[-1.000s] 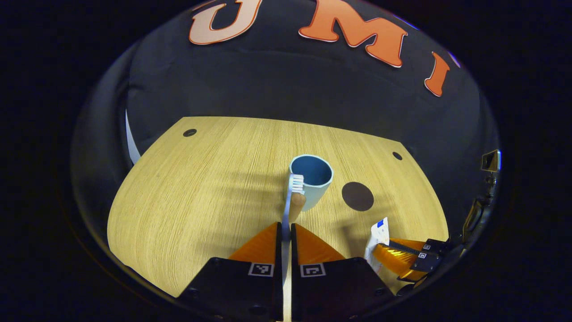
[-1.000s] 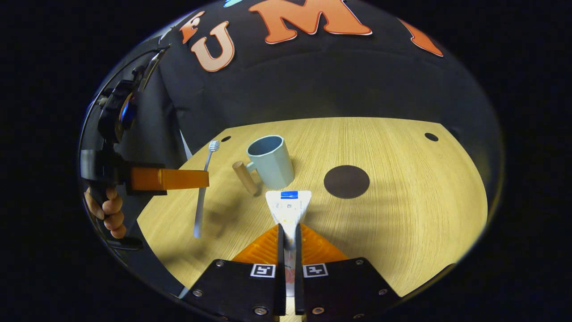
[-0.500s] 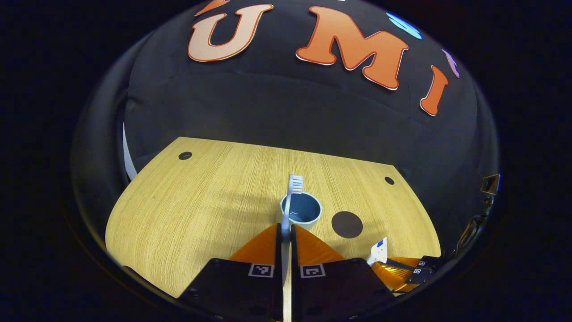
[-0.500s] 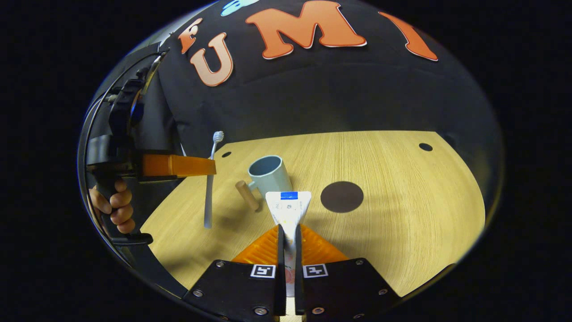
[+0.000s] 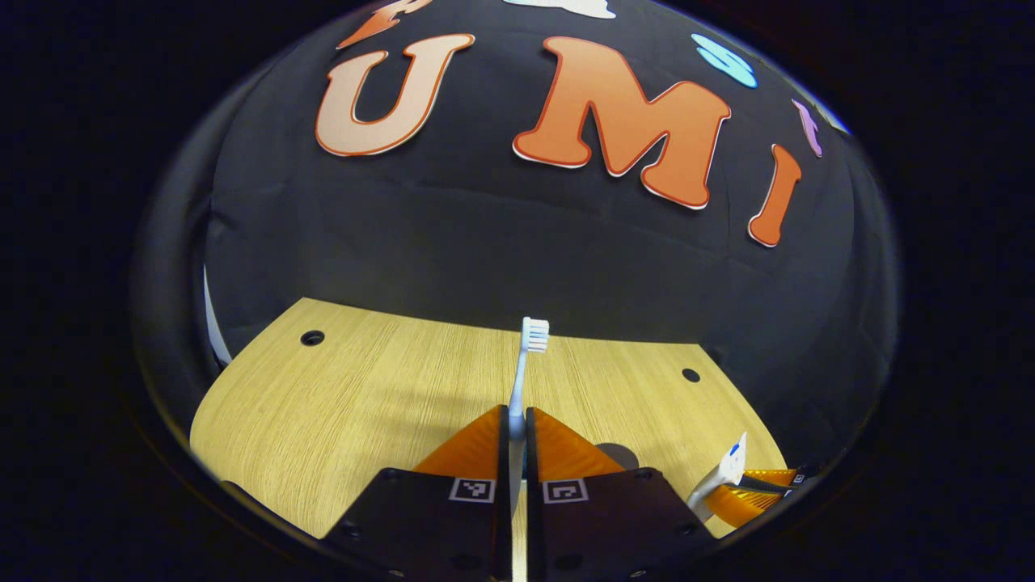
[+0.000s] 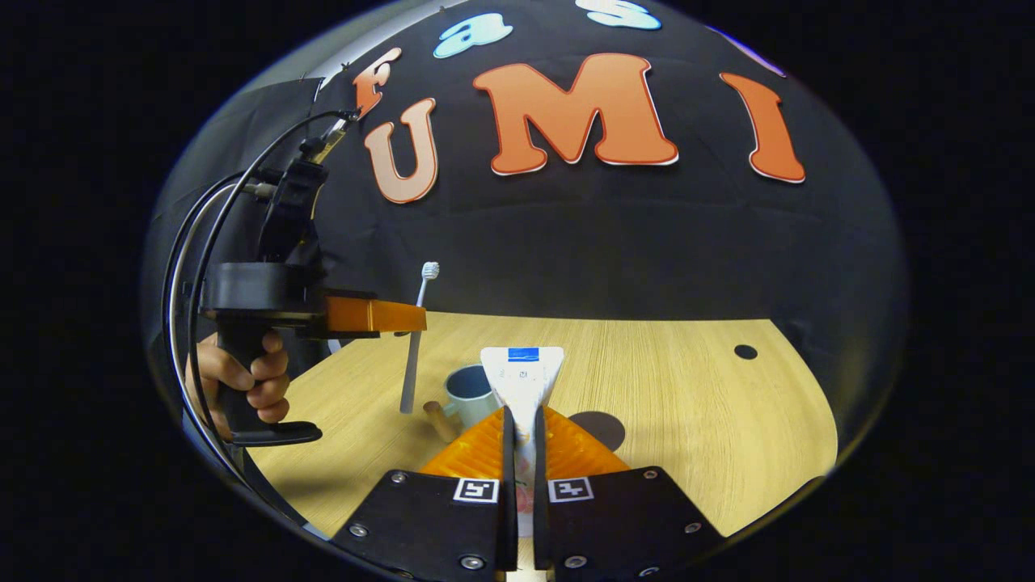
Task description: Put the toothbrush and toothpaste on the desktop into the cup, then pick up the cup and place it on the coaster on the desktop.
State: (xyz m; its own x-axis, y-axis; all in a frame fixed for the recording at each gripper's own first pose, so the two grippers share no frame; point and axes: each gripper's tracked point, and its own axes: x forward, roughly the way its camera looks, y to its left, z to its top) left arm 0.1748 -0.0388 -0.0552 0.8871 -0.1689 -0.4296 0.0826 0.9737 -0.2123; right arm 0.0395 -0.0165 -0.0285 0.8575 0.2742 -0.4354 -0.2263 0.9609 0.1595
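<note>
My left hand-held gripper (image 5: 517, 420) pinches an upright white toothbrush (image 5: 527, 356); my right hand-held gripper (image 6: 522, 420) pinches the toothpaste (image 6: 521, 376) near the blue cup (image 6: 469, 392).

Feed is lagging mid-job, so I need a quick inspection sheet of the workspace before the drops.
Surface: wooden desktop, with small dark holes near its corners.
Job's things: toothbrush upright, off the desk, bristles up; toothpaste held, flat end forward; blue cup standing on the desk, wooden handle; dark round coaster beside it, bare.
Clutter: nothing seen.
Grippers: left hand-held gripper shut on toothbrush, a hand on its grip; right hand-held gripper shut on toothpaste.
Cables: black cables loop from the left one.
Surroundings: black cloth wall.
</note>
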